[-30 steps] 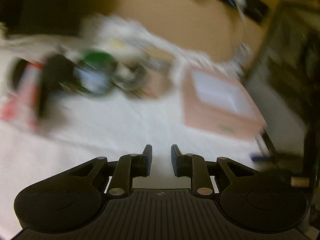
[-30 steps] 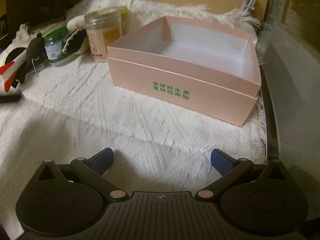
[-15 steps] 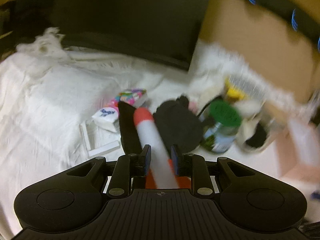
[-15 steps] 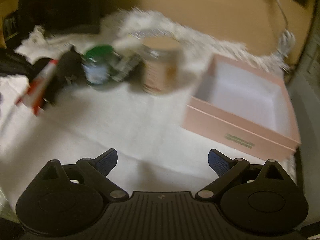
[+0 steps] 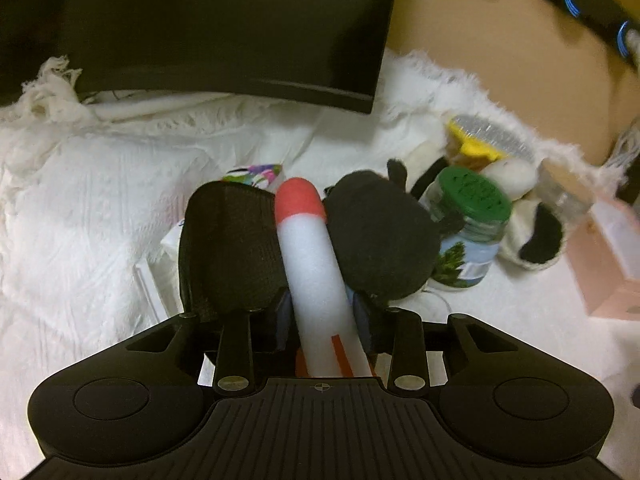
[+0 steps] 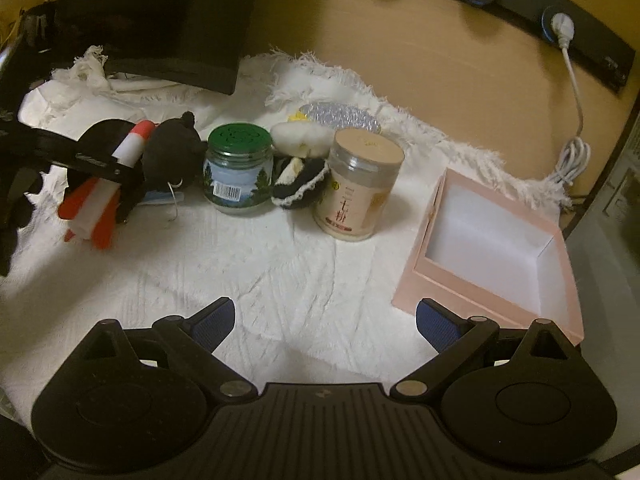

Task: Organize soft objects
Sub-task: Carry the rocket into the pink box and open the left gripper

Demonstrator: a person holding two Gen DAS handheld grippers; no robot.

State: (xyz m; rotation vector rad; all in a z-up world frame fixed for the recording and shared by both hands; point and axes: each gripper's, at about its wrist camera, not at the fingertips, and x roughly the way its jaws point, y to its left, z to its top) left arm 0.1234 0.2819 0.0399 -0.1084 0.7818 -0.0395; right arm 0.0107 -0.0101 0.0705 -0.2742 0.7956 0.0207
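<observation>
A white foam rocket [image 5: 310, 264] with a red nose and red fins lies on the white cloth between a black foam fin [image 5: 228, 248] and a black plush toy [image 5: 380, 240]. My left gripper [image 5: 322, 316] straddles the rocket's body, its blue pads close on both sides; it also shows in the right wrist view [image 6: 120, 176] around the rocket [image 6: 120, 164]. A black-and-white plush [image 6: 298, 176] lies between the two jars. My right gripper [image 6: 324, 324] is open and empty above the cloth. The empty pink box [image 6: 488, 252] stands to the right.
A green-lidded glass jar [image 6: 238, 168] and a tan-lidded jar [image 6: 360, 184] stand among the toys. A black monitor [image 5: 224, 28] sits at the back. A small colourful pack [image 5: 256, 174] lies behind the rocket. A white cable [image 6: 572, 128] hangs at the right.
My left gripper swung left from the box to the rocket and came down around its body. My right gripper pulled back and turned left, bringing the jars and toys into view.
</observation>
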